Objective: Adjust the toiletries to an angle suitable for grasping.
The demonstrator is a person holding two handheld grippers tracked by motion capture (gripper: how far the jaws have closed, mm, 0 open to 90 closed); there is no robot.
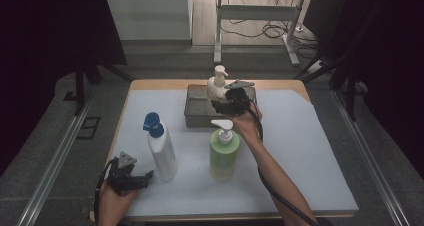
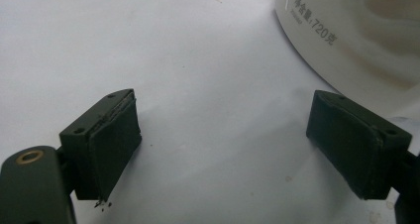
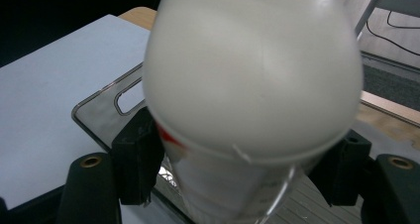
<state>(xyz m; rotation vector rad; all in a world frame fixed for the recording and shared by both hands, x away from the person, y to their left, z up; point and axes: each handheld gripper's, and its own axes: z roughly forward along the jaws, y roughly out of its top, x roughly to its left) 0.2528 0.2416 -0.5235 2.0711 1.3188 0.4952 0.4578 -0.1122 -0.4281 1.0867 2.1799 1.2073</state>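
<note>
Right gripper [image 1: 226, 100] — jaws spread wide around cream pump bottle [image 1: 217, 83], pads at either flank; actual pressing contact cannot be told. Bottle upright in clear tray [image 1: 192, 117] at far table edge. Likely rigid, smooth plastic — slippery, top-heavy at pump; best taken low on straight body, below bulging shoulder. Left gripper [image 1: 142, 178] open, empty, beside white bottle [image 1: 162, 153].

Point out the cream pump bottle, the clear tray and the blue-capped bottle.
cream pump bottle [image 3: 252, 85], right gripper view, on its rounded body.
clear tray [image 1: 196, 117], high view, on its near left wall.
blue-capped bottle [image 1: 164, 153], high view, on its white body.
</note>
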